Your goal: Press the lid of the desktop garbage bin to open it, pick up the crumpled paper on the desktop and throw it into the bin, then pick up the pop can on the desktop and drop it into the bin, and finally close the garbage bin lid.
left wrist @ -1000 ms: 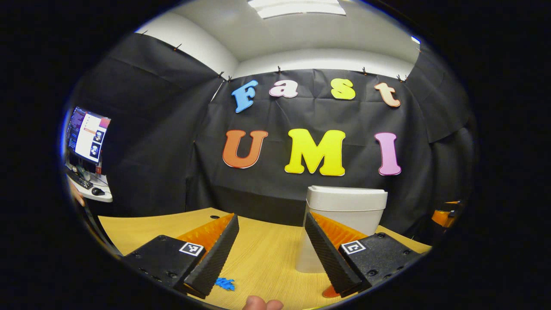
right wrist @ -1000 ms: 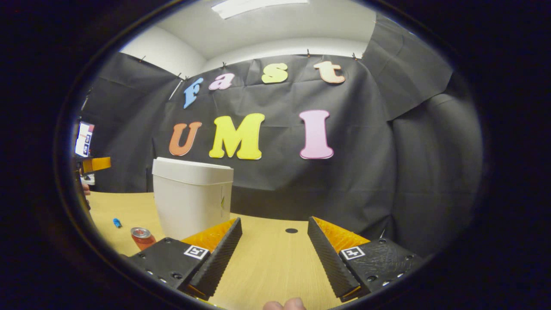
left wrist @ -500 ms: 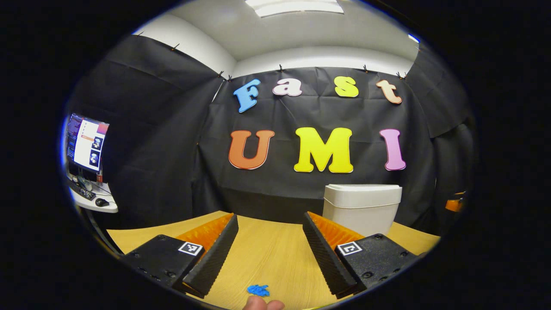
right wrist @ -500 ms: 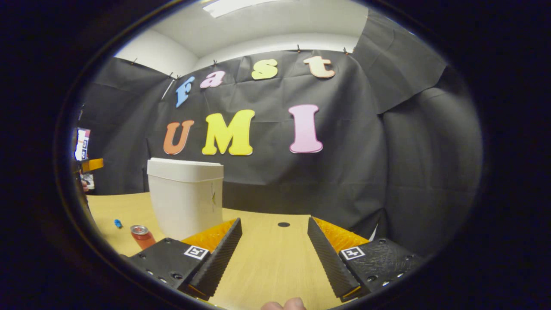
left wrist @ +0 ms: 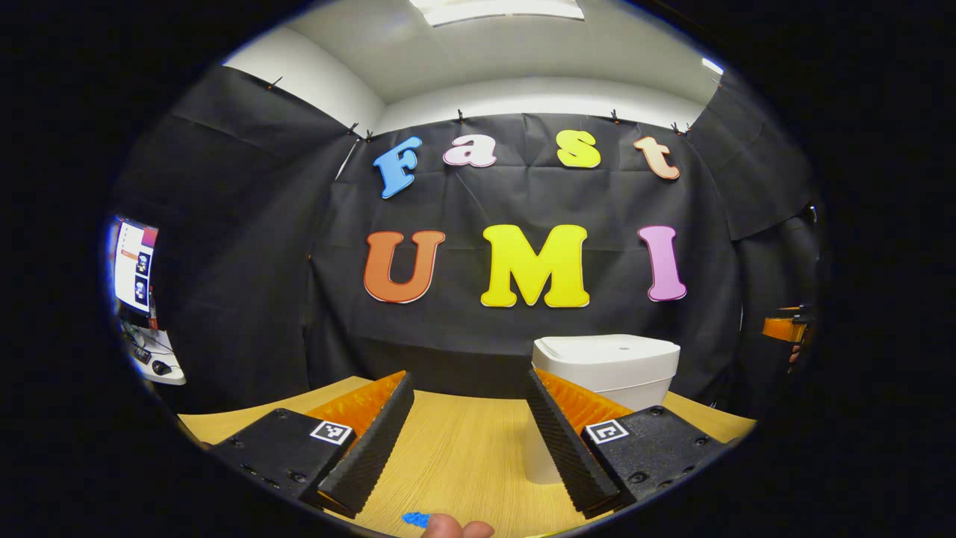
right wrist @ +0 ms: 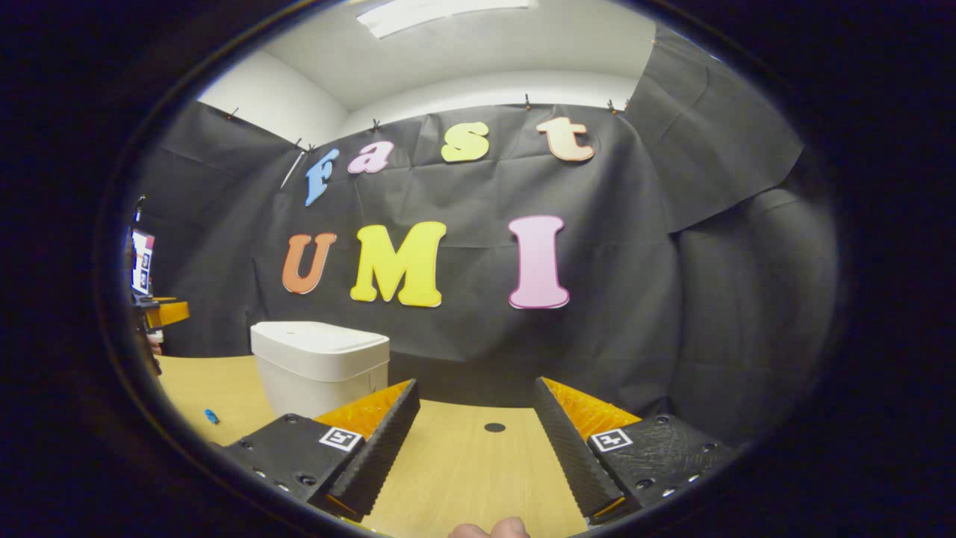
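Left tongs point(left wrist: 464, 441): held wide apart above the wooden desk point(left wrist: 463, 448), nothing gripped. Right tongs point(right wrist: 474, 444): likewise spread wide, nothing gripped. White desktop garbage bin point(left wrist: 605, 362): stood on the desk, lid point(right wrist: 320, 338) shut, seen ahead-right of the left tongs and ahead-left of the right tongs. Blue crumpled paper point(left wrist: 416, 518): laid on the desk beneath the left tongs. Monitor point(left wrist: 133, 263): seen at far left.
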Available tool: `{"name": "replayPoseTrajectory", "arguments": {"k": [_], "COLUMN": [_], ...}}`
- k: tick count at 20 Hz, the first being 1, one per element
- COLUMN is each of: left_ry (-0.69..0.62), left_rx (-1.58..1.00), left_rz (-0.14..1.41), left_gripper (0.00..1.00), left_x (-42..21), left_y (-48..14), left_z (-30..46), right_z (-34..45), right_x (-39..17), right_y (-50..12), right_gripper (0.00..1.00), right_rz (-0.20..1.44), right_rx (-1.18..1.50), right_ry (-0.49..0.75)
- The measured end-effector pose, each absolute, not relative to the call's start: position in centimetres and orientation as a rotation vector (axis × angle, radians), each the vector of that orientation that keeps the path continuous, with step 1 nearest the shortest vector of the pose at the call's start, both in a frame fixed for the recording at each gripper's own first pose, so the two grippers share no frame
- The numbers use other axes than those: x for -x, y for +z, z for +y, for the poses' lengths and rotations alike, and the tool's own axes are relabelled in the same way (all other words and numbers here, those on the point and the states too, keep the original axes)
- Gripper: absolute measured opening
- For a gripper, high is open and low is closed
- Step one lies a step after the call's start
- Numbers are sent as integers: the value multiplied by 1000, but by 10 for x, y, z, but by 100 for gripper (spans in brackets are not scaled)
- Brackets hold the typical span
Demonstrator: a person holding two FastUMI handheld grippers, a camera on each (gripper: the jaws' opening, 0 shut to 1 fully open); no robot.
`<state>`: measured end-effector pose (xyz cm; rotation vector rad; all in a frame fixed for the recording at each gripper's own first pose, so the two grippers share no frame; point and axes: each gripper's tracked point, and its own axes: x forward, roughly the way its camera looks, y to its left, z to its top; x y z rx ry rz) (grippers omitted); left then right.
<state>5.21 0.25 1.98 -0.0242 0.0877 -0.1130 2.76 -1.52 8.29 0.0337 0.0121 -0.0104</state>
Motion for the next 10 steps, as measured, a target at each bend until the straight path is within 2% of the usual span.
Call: {"name": "replayPoseTrajectory", "arguments": {"k": [3, 6, 10], "left_ry": [-145, -175, -209], "left_rx": [20, -17, -18], "left_rz": [73, 70, 90], "left_gripper": [97, 97, 97], "left_x": [-64, -60, -61], "left_y": [33, 31, 25], "left_z": [-15, -27, -35], "right_z": [6, 42, 58], "right_x": [-32, -33, -32], "right_y": [95, 87, 74], "right_gripper": [97, 95, 97], "right_rz": [-4, -4, 12], "right_rx": [-4, 14, 22], "right_ry": [26, 83, 92]}}
